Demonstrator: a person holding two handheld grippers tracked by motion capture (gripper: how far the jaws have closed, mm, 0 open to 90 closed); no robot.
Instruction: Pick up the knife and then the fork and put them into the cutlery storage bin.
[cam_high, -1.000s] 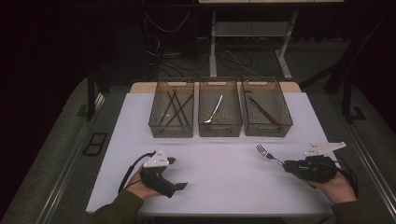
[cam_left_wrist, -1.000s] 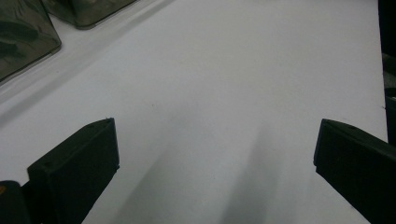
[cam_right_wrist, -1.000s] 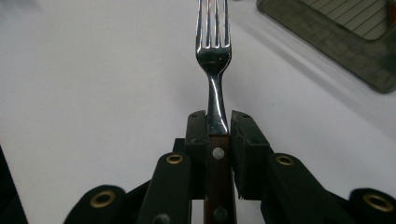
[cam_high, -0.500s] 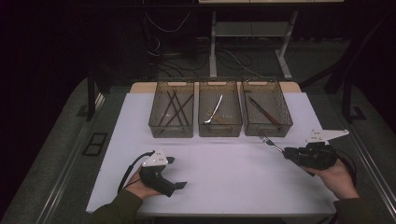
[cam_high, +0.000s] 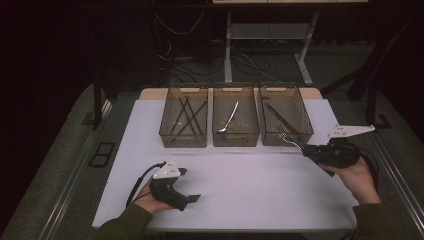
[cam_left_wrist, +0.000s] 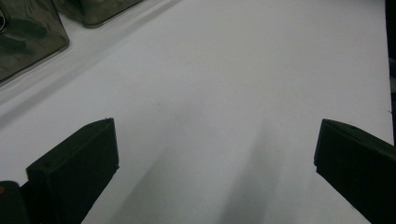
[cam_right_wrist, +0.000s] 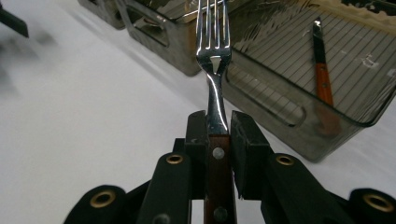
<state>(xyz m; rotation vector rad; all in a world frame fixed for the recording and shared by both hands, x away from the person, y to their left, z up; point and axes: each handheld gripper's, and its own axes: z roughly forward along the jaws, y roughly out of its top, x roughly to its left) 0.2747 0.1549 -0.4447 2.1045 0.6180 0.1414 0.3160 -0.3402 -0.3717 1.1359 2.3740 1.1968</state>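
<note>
The right gripper (cam_right_wrist: 217, 128) has its fingers (cam_right_wrist: 196, 135) clamped on the wooden handle of a fork (cam_right_wrist: 214, 56), tines pointing ahead toward the right-hand bin (cam_high: 286, 115) of three clear bins on the white surface (cam_high: 250, 185). In the high view the fork (cam_high: 286, 139) sits in the air just at the near rim of that bin, which already holds a wooden-handled knife (cam_right_wrist: 321, 65). The grip is narrow and near the handle's front end, so the fork could pivot or slip if the tines knock the bin's wall. Letting go too soon would probably drop it on the surface short of the bin. The left gripper (cam_high: 172, 187) rests low on the surface with its fingers (cam_left_wrist: 77, 163) spread wide and empty, well apart from the bins.
</note>
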